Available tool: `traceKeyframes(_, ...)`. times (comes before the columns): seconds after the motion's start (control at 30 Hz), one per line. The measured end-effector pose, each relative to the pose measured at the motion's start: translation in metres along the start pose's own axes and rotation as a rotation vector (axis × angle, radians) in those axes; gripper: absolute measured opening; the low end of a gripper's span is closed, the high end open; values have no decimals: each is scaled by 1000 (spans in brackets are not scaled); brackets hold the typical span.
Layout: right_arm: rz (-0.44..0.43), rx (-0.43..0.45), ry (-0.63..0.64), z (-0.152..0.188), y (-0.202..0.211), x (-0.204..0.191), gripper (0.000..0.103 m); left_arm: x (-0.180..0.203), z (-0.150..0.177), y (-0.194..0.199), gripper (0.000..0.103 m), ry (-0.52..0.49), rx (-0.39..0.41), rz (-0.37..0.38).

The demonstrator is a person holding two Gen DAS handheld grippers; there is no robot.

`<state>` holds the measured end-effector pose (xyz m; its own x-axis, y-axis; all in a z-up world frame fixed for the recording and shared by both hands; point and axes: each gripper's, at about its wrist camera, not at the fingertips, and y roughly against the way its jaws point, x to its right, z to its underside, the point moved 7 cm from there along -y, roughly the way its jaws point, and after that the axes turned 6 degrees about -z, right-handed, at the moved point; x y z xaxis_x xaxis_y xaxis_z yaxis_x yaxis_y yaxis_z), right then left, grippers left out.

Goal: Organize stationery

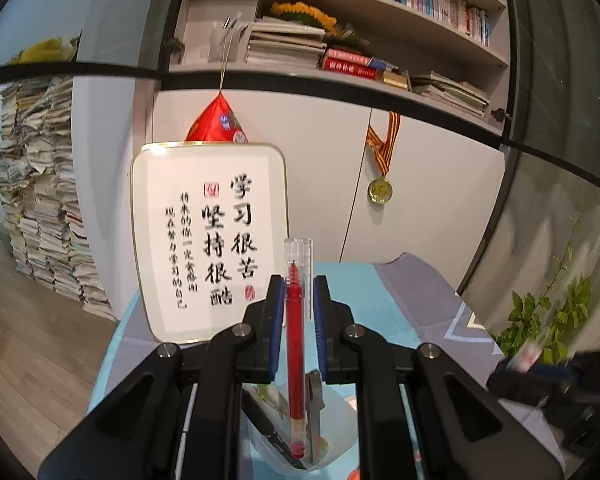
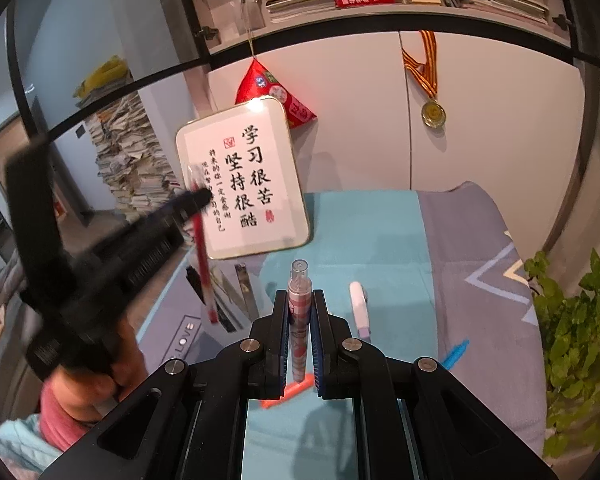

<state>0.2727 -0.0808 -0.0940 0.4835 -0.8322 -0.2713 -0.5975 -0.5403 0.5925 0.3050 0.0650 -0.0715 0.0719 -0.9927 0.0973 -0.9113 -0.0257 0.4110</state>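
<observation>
The left hand-held gripper (image 1: pixel 296 300) is clamped on a red pen (image 1: pixel 295 344) with a clear cap, its blue-padded fingers (image 1: pixel 277 320) pressing the barrel from both sides. The pen stands upright between them, cap end up. Below the gripper, in the left wrist view, sits a translucent holder (image 1: pixel 336 452) with a black pen (image 1: pixel 268 432) and a metal tool (image 1: pixel 315 404) standing in it; the red pen's lower end hangs over its opening, and whether it touches inside cannot be told.

The right hand-held gripper (image 2: pixel 300 320) is closed on a patterned pen (image 2: pixel 299 320) with a clear cap, also held upright between the pads. Under its lower end an orange marker (image 2: pixel 296 390) lies on the tabletop (image 2: pixel 380 232), which is covered by a turquoise and grey cloth. A white correction-tape-like item (image 2: pixel 359 308) lies just right of the gripper's fingers, and a blue marker (image 2: pixel 456 354) lies farther right, near a green plant (image 2: pixel 580 340).

In the right wrist view the left gripper appears blurred at the left, held by a hand (image 2: pixel 100 388). A framed calligraphy board (image 2: pixel 244 180) leans against the white cabinet (image 2: pixel 480 120) behind the tabletop, with a red hanging pouch (image 2: pixel 276 88) behind it and a medal (image 2: pixel 433 114) on a striped ribbon to the right. Shelves of books (image 1: pixel 380 60) run above.
</observation>
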Motion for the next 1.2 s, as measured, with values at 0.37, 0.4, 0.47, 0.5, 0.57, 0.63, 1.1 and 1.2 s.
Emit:
traceKeyframes(0.37,-58,38,42,-29,-15,-28,11,-16,28,-1,13,41,-65,19)
traceKeyframes(0.4,-61,40,43,-31,-18,-29,11,-18,29,-1,13,47,-71,22)
traceKeyframes(0.47,-59,44,45,-36,-23,-33,11,-22,33,1,13,54,-83,27)
traceKeyframes(0.5,-62,44,45,-37,-24,-34,11,-23,34,2,13,55,-85,28)
traceKeyframes(0.57,-73,43,49,-39,-28,-38,11,-25,37,4,13,49,-94,31)
traceKeyframes(0.63,-72,47,56,-41,-33,-42,11,-26,40,5,13,46,-100,39)
traceKeyframes(1.1,-35,26,73,-36,-48,-43,11,-26,62,6,13,27,-147,43)
traceKeyframes(1.2,-37,-7,65,-29,-58,-40,11,-26,64,8,13,24,-154,43)
